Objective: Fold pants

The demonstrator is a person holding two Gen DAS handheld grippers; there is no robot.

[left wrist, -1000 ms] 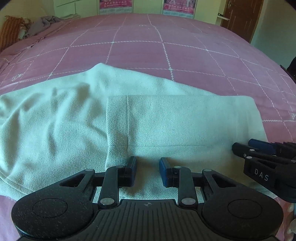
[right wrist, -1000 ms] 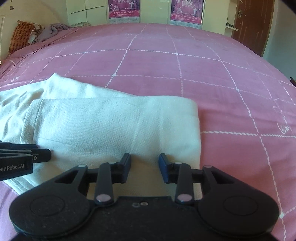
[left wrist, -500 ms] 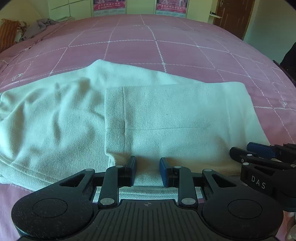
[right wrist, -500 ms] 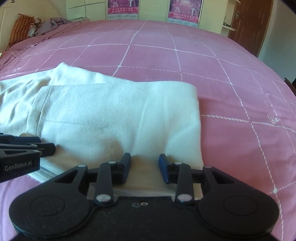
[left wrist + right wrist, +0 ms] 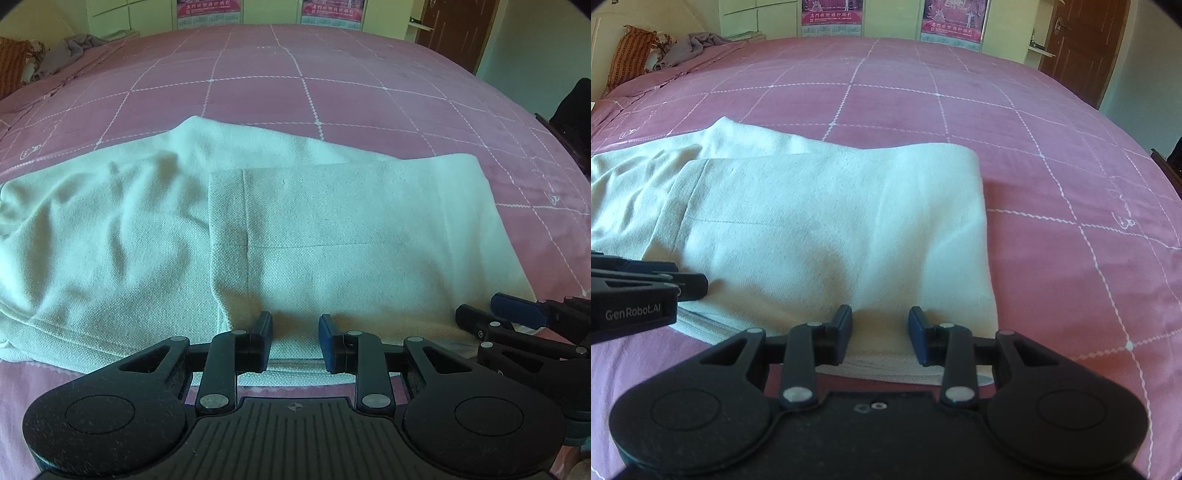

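Pale cream pants (image 5: 332, 236) lie on the pink bed, the leg end folded over onto the upper part, hem edge facing left. They also show in the right wrist view (image 5: 827, 229), with the fold at the right. My left gripper (image 5: 295, 341) is open and empty, its fingers over the near edge of the pants. My right gripper (image 5: 880, 332) is open and empty over the near right corner. The right gripper shows at the right of the left wrist view (image 5: 517, 325). The left gripper shows at the left of the right wrist view (image 5: 646, 291).
The pink bedspread (image 5: 960, 103) with a white grid pattern stretches far behind and to the right. A striped pillow (image 5: 629, 59) and a grey cloth (image 5: 690, 46) lie at the far left. A brown door (image 5: 1082, 44) is at the back right.
Both grippers have pulled back toward me and slightly up, so the near edge of the pants and a strip of bedspread now show under the fingers. The pants lie still.
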